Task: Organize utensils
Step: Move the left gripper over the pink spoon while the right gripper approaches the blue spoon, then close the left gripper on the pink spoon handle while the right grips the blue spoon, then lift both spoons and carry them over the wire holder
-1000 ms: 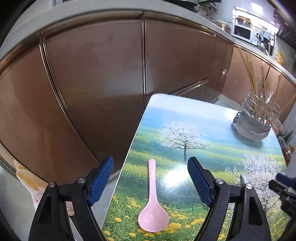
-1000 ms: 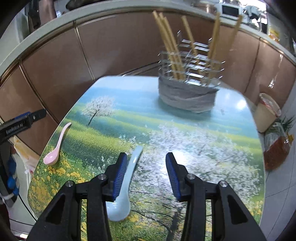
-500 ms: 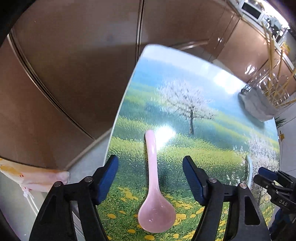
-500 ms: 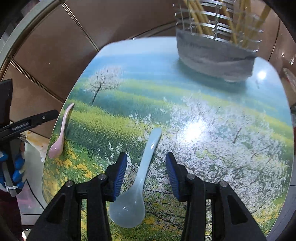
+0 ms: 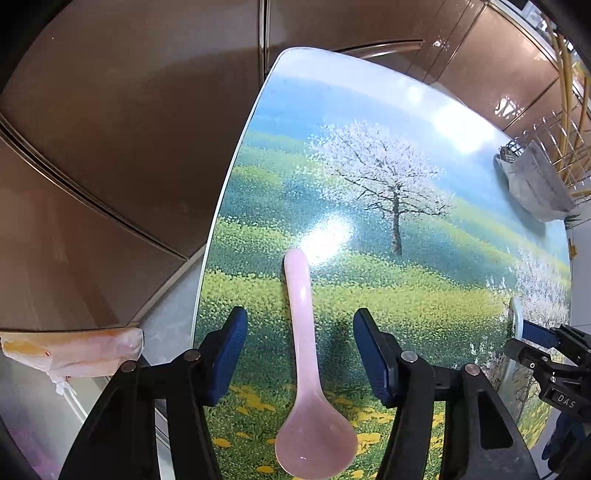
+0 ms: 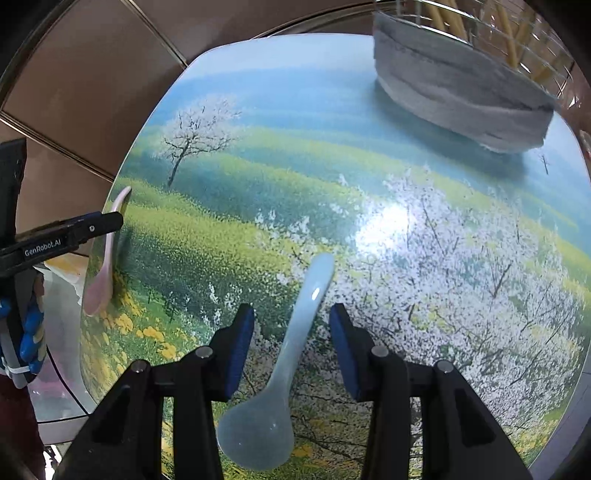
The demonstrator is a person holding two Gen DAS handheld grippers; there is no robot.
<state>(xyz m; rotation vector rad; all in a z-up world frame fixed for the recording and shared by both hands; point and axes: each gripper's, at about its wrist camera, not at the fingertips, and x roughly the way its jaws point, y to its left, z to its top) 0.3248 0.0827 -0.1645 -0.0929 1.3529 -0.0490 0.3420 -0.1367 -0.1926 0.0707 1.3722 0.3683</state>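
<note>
Pink spoon (image 5: 303, 354), pale-blue spoon (image 6: 291, 354), blossom-meadow-printed table (image 6: 443, 258).

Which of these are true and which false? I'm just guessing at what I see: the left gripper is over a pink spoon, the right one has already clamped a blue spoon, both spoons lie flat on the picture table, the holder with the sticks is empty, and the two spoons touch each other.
1. The left gripper straddles the pink spoon. True.
2. The right gripper is clamped on the pale blue spoon. False: its jaws stand open, with a gap on both sides of the handle.
3. Both spoons lie on the table. True.
4. The wire holder is empty. False: yellow chopsticks stand in it.
5. The spoons touch each other. False: they lie well apart, the pink one near the table's left edge.
</note>
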